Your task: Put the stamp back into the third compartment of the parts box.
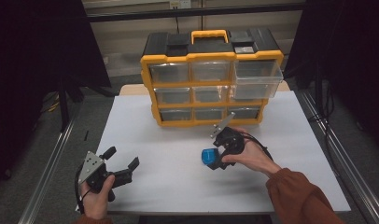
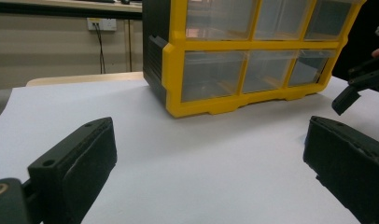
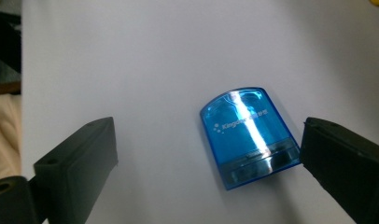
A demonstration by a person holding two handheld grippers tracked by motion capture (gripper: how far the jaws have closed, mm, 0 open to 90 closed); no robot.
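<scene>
Dim room, white matte worktop [image 1: 178, 186]. Right claw [image 3: 208, 158] spread wide around a blue case [image 3: 247, 135]; one pad touching or just beside its clear end, the other well apart, so nothing gripped. Judged step: lining up the grasp; next, centre and close. Case translucent, glossy, rounded, likely slippery. Left claw [image 1: 120, 158] released, empty. Behind stands a yellow-framed organiser [image 1: 211, 79], one clear drawer [image 1: 257, 79] pulled out.
</scene>
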